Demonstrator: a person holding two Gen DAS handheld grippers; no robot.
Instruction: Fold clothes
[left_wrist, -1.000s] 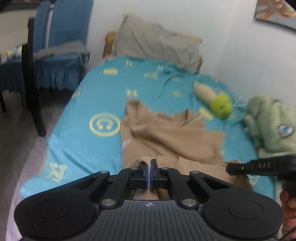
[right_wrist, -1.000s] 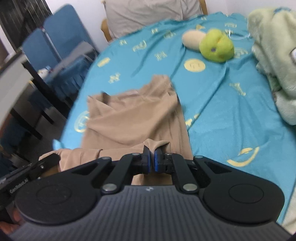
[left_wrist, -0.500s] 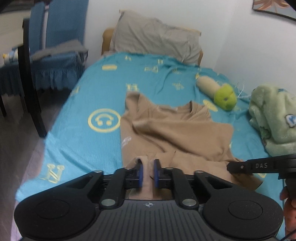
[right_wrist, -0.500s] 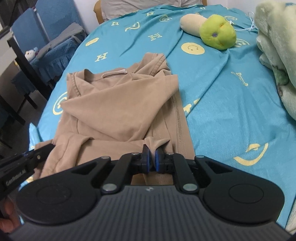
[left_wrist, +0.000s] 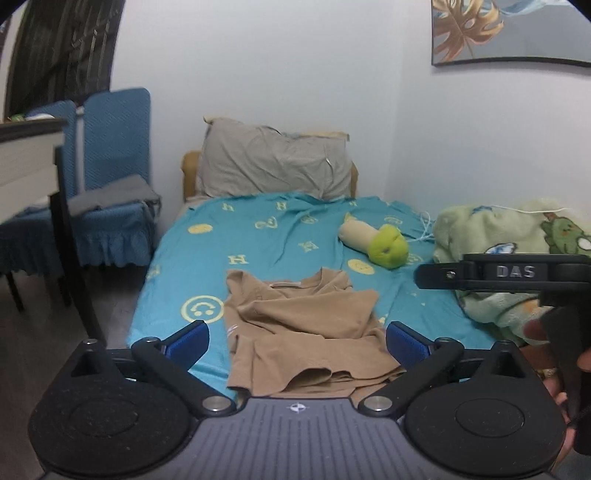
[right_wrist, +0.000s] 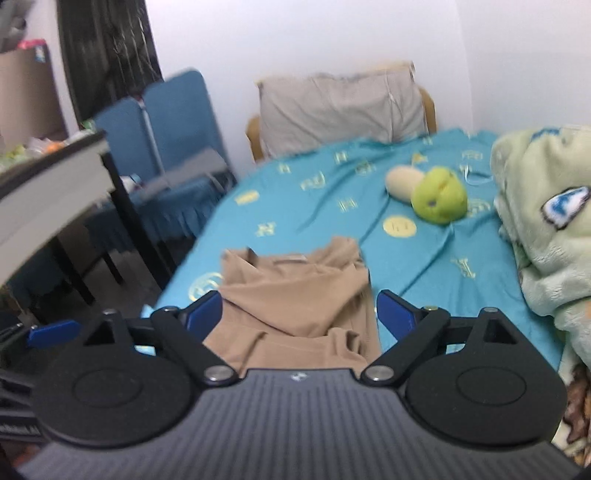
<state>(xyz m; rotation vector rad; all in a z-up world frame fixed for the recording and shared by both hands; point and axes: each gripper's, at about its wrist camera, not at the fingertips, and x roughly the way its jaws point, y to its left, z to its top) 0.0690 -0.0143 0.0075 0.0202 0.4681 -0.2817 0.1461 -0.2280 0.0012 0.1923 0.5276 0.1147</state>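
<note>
My left gripper (left_wrist: 297, 341) has its jaws spread wide and holds nothing. My right gripper (right_wrist: 299, 312) is wide open too, and it is empty.

One tan shirt (left_wrist: 301, 325) lies on the bed, rumpled and partly folded, near the bed's 6 o'clock edge, right in front of both grippers. Its collar points to 12 o'clock.

The blue bedsheet (left_wrist: 258, 236) has bare room at 12 o'clock past the shirt, and a strip at 9 o'clock before the bed's edge drops to the floor. At 3 o'clock, a strip of bare sheet lies between the shirt and one fluffy green blanket (left_wrist: 506, 236) piled by the wall.

One plush toy (left_wrist: 376, 242) with a green end lies at 1 o'clock, well apart from the shirt. One grey pillow (left_wrist: 273, 162) leans at the head, at 12 o'clock. Two blue chairs (left_wrist: 107, 177) stand at 10 o'clock, off the bed. One table (right_wrist: 48, 184) sits at 9 o'clock.
</note>
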